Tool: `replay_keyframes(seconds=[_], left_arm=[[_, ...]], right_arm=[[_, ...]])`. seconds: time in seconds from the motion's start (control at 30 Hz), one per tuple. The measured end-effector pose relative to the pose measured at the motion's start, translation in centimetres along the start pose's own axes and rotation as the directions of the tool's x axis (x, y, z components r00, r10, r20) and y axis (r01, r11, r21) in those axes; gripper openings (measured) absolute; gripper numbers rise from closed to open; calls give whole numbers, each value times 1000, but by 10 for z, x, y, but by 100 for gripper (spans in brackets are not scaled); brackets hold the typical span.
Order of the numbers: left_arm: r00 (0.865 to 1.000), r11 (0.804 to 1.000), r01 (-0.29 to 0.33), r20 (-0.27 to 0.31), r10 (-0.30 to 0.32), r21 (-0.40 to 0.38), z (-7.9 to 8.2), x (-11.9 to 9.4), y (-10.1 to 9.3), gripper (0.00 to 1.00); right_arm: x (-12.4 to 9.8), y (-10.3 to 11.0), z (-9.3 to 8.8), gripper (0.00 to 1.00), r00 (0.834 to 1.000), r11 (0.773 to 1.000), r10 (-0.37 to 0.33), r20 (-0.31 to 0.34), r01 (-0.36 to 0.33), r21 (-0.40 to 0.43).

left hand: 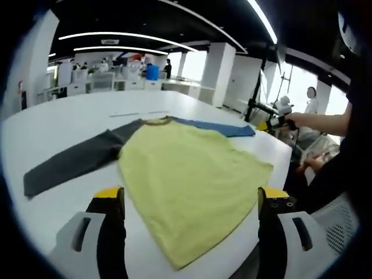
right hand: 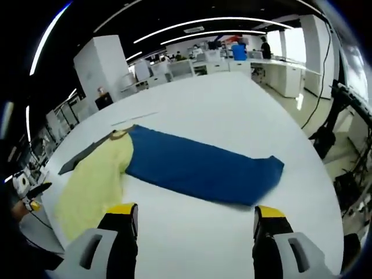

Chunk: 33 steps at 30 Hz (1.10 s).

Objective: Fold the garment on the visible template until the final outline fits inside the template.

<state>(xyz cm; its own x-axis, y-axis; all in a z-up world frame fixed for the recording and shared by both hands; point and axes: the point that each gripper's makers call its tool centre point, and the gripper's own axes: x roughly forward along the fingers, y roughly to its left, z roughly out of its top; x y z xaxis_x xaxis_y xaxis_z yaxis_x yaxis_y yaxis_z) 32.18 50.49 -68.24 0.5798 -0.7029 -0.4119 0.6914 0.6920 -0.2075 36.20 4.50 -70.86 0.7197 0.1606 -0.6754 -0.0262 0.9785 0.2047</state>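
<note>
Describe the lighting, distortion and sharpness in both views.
Left gripper view: ceiling light strips glow, windows blow out, the table bulges from fisheye, the shirt stays fairly sharp. Right gripper view: even light, soft shadow under the blue sleeve, curved table edge.

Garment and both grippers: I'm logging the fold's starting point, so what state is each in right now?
Garment: unfolded, lying flat on the white table.
Yellow body: spread flat.
Grey sleeve: stretched out flat.
Blue sleeve: stretched out flat.
Left gripper: open, above the yellow body's hem, holding nothing.
Right gripper: open, above bare table near the blue sleeve, holding nothing.
</note>
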Motion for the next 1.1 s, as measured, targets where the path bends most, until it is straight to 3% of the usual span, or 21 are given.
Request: replay_keyframes(seconds=[0.17,0.67,0.87,1.0,1.1], left_arm=[[1000,1000,-22,2,22,21,3,3,3,99],[1000,1000,-23,-11,23,14,3,7,0,98],[999,1000,-19,-33,20,23,0,7,-1,95],[999,999,-29,-38,30,17,-1,6,1,93],[999,999,-31,-34,32,22,0,5,0,91]], right_arm=[[12,-22,2,77,999,999,-47,-20,47,-5],[35,-77,11,57,985,985,-165,-52,168,49],[38,-86,9,44,976,979,-204,-79,205,16],[37,-91,8,24,971,975,-223,-81,224,-1],[36,-94,8,15,966,969,-244,-87,246,15]])
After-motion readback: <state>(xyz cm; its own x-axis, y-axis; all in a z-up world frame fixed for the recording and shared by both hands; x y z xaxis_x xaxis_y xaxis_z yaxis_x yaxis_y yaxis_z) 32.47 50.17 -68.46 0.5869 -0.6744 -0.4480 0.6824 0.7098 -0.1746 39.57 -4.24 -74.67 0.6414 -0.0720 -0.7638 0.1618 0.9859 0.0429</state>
